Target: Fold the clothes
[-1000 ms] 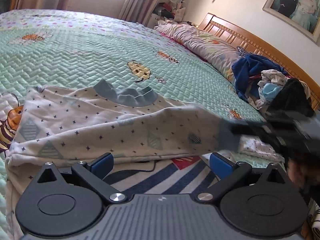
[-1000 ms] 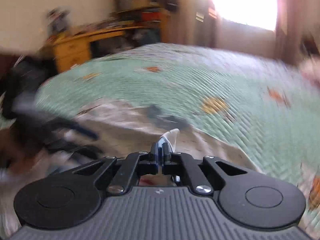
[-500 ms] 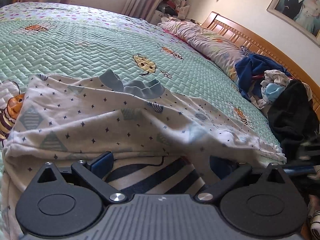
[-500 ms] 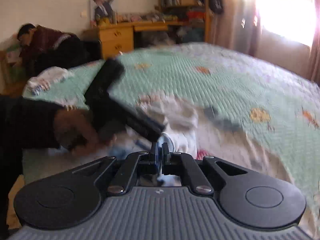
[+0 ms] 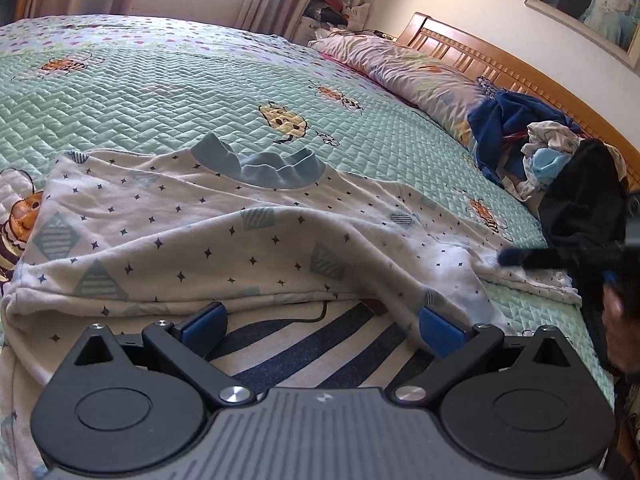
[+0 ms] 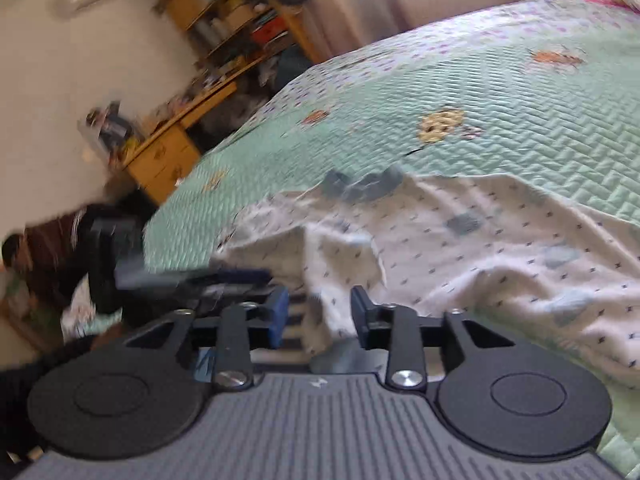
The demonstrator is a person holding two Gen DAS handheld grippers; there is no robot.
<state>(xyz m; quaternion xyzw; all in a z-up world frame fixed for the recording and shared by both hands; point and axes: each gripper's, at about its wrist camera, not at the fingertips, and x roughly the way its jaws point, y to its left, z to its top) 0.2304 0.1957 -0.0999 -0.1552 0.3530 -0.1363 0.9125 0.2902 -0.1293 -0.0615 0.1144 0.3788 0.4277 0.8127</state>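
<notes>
A white star-print top (image 5: 208,236) with a blue collar (image 5: 260,168) lies spread on the green quilted bed (image 5: 160,92). My left gripper (image 5: 322,326) is open, low over the top's near hem, where a blue-striped print (image 5: 304,344) shows between its pads. My right gripper (image 6: 320,316) has its jaws opening, and a loose white fold of the top (image 6: 332,308) hangs between them without being pinched. In the left wrist view the right gripper's dark finger (image 5: 520,258) rests at the top's right sleeve end. The right wrist view is blurred.
A pile of clothes (image 5: 536,148) and a black garment (image 5: 584,204) lie at the bed's right side by the wooden headboard (image 5: 500,64). A pillow (image 5: 416,72) lies beyond. A yellow desk (image 6: 168,156) and shelves stand past the bed; a person (image 6: 44,248) sits there.
The right gripper, shut on a white fold before, has rolled, carried the sleeve out to the right and parted its jaws. The top now lies spread wider. The left gripper stayed put, open.
</notes>
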